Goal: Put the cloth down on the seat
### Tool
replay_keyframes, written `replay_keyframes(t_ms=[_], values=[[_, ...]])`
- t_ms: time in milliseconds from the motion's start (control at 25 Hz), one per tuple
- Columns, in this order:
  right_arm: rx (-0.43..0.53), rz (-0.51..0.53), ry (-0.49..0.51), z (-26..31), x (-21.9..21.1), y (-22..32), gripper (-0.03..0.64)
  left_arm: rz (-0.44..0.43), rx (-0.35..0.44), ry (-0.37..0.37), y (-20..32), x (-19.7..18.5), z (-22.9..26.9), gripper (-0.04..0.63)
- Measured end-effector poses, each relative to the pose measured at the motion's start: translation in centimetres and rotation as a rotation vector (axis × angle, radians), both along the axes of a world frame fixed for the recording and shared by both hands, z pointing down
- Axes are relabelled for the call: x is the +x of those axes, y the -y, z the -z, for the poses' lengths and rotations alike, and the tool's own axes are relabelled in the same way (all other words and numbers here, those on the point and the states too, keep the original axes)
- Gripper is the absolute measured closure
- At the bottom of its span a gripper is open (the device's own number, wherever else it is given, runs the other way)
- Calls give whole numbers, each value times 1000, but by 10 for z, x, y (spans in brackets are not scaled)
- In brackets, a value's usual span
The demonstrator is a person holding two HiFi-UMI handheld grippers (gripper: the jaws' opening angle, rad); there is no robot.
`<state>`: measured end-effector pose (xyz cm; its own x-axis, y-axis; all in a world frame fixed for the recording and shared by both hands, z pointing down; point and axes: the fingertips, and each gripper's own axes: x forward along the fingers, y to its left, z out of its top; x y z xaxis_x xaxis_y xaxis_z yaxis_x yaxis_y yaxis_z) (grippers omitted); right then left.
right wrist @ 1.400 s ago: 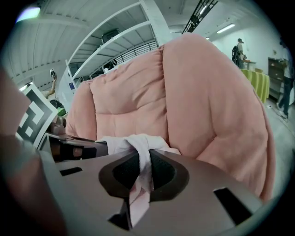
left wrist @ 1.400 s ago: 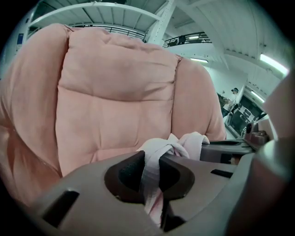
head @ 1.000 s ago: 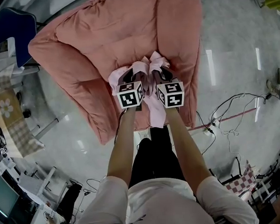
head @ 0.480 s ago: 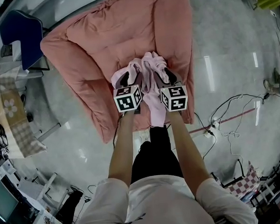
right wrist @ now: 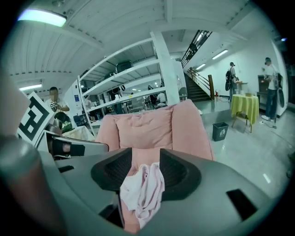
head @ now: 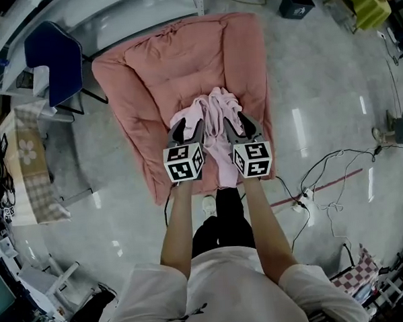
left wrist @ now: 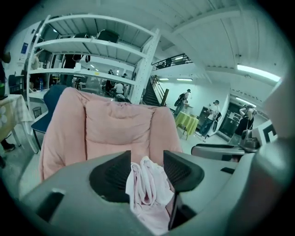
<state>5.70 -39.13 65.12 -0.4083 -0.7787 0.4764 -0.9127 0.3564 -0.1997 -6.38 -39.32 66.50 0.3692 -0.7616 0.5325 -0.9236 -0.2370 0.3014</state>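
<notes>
Pink cloth (head: pixel 213 119), one, bunched; salmon seat (head: pixel 156 65), one, beneath

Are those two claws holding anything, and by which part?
Seemingly nothing: the left gripper and right gripper stand open, bunched folds of the pink cloth lying loose between their jaws, on the armchair.

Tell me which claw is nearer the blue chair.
Left. The left claw is on the side of the pink cloth facing the blue chair; the right claw is on the cloth's other side, farther from it.
</notes>
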Motion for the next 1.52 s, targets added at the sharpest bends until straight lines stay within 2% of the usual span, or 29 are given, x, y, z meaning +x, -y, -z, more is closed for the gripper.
replay_keyframes(t_ms=[280,640,1000,1200,1520], values=[[108,7,19,82,-21,-34,446,22,134,-13,-36,-18,90,382],[235,81,23,153,-58,-99,477,71,266,-20,-100,-37,156,457],[418,114,4,233,-84,-148,552,115,410,21,-157,-60,224,538],[472,139,-9,264,-89,-171,577,186,518,65,-180,-70,258,573],[582,93,-19,306,-90,-188,589,129,639,120,-195,-74,307,581]])
